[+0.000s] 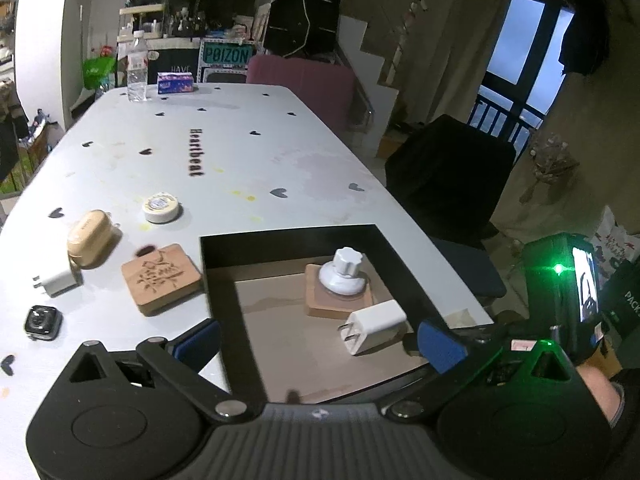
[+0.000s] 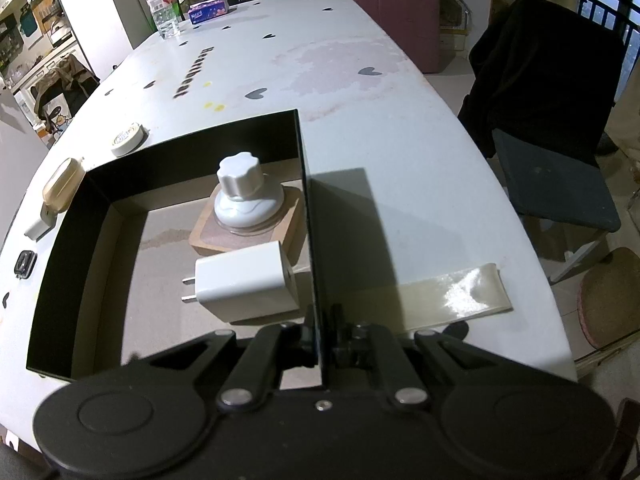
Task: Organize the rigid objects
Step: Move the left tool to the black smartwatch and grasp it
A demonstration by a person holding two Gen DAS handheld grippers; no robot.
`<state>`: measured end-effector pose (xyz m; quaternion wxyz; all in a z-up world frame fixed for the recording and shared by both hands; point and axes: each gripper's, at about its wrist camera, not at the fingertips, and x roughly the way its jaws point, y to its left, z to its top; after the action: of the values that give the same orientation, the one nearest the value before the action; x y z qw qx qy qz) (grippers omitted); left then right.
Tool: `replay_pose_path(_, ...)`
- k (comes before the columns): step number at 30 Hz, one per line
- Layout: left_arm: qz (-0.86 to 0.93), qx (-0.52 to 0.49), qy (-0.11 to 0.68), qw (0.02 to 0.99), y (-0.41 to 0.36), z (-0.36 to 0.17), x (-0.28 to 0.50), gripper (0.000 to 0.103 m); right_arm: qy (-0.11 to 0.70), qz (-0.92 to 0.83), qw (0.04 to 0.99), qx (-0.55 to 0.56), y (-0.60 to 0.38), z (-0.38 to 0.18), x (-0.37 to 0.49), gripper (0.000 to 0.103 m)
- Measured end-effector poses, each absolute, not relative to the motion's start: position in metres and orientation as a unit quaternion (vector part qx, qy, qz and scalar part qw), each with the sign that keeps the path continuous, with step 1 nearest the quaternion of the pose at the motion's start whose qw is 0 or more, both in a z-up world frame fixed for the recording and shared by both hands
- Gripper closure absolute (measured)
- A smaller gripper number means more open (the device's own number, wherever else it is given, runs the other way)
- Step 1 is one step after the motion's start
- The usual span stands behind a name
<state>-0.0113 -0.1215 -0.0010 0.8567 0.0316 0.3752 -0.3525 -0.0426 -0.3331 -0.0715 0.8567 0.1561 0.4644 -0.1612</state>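
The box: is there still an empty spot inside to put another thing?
Yes. The box has bare floor along its left wall, left of the white charger and the wooden coaster. The right side is crowded: the white knob sits on the coaster, with the charger close in front of it.

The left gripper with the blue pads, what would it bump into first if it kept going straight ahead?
Probably the white charger lying in the black box. The left gripper is open and empty, aimed down into the box, with the charger nearest ahead. Depth is hard to judge here.

A home: dining table (image 1: 248, 128), chairs (image 2: 552, 128), staircase (image 1: 384, 40), cluttered shelves (image 1: 168, 20).
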Motion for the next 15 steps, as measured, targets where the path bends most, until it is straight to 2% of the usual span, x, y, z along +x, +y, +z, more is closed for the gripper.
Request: replay_pose_path(15, -0.29, 0.049, 0.331, 0.897, -0.054, -0.016, 0.007, 0.0, 0.464, -0.161, 0.857, 0.156, -0.333, -0.071, -0.043, 0.097)
